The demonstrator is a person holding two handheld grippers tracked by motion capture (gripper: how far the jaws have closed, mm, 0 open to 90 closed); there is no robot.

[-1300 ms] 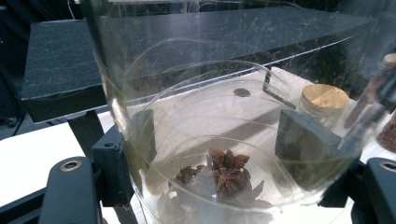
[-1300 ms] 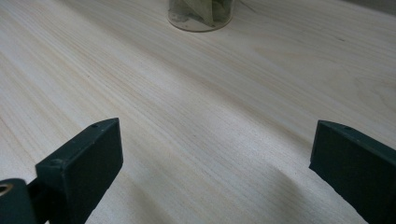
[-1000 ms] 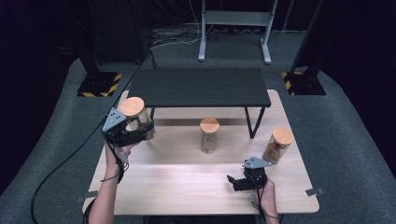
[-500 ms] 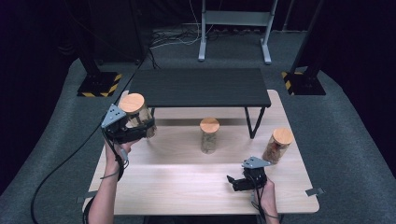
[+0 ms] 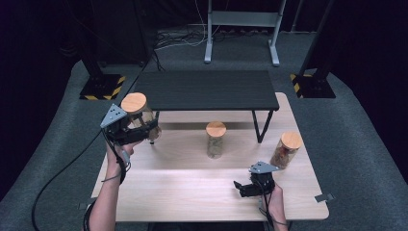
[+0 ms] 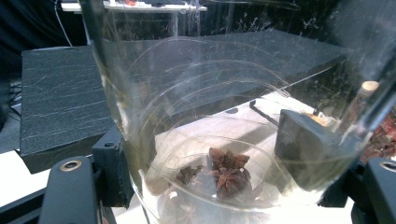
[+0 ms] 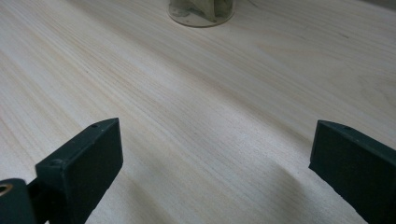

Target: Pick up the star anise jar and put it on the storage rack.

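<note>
My left gripper point(image 5: 140, 130) is shut on a clear glass jar point(image 5: 140, 117) with a round wooden lid, held above the table's left side, near the left end of the black shelf point(image 5: 207, 90). In the left gripper view the jar point(image 6: 224, 121) sits between both jaws, with star anise point(image 6: 229, 170) at its bottom. My right gripper point(image 5: 240, 187) rests low over the front right of the wooden table point(image 5: 192, 192), open. In the right gripper view its jaws stand wide apart over bare wood, and the base of a jar point(image 7: 201, 11) shows at the top.
A second lidded jar point(image 5: 215, 139) stands mid-table in front of the shelf. A third jar point(image 5: 286, 149) stands at the right, just beyond my right gripper. The black shelf spans the table's rear half on thin legs. Dark stands and cables lie on the floor behind.
The left gripper has lifted the jar slightly and carried it a little toward the shelf. The right gripper has stayed where it was.
</note>
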